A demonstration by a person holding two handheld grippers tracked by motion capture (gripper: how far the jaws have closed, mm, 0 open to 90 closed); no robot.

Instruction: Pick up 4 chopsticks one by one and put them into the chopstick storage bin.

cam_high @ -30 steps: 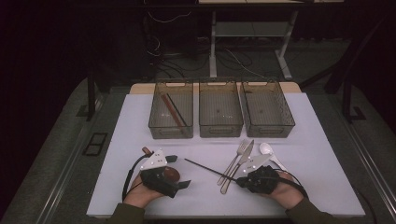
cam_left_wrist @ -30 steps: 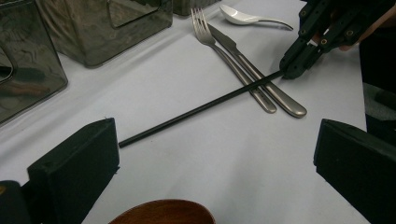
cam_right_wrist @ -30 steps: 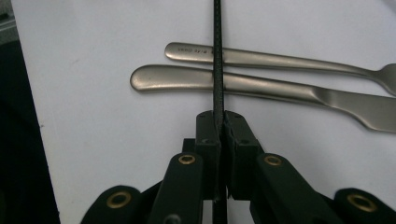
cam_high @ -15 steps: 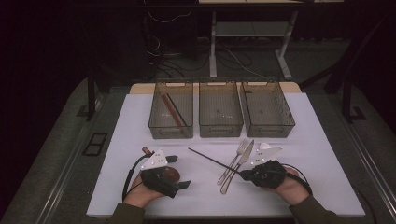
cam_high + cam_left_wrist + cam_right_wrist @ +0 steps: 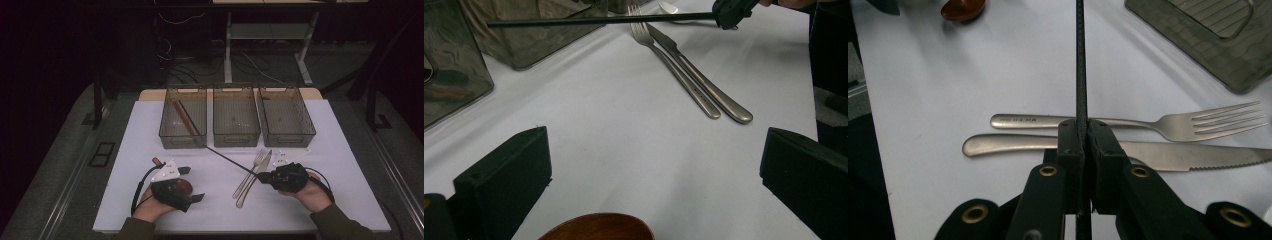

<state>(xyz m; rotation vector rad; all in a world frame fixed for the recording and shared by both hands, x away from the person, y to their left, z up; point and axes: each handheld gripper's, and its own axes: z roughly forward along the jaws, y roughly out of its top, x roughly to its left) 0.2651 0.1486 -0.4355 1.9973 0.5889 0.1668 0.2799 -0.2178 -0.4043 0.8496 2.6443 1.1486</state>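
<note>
Right gripper (image 5: 265, 177) clamped on black chopstick (image 5: 232, 160) at its near end; jaws closed tight either side of the rod in right gripper view (image 5: 1081, 90). Rod held off the table, long axis straight ahead of the jaws, free tip pointing up-left toward the left bin (image 5: 170, 140), ending just short of that bin's near wall. A brown stick (image 5: 184, 120) already lying inside the bin. Judged next: carry tip forward over the rim along the same axis. Fork (image 5: 248, 172) and knife (image 5: 254, 177) flat on table directly under the jaws, crosswise to the rod. Left gripper (image 5: 192, 184) wide open, idle, holding nothing; wooden spoon (image 5: 599, 227) just below its jaws. Right hand clearly nearer the bin-side job.
</note>
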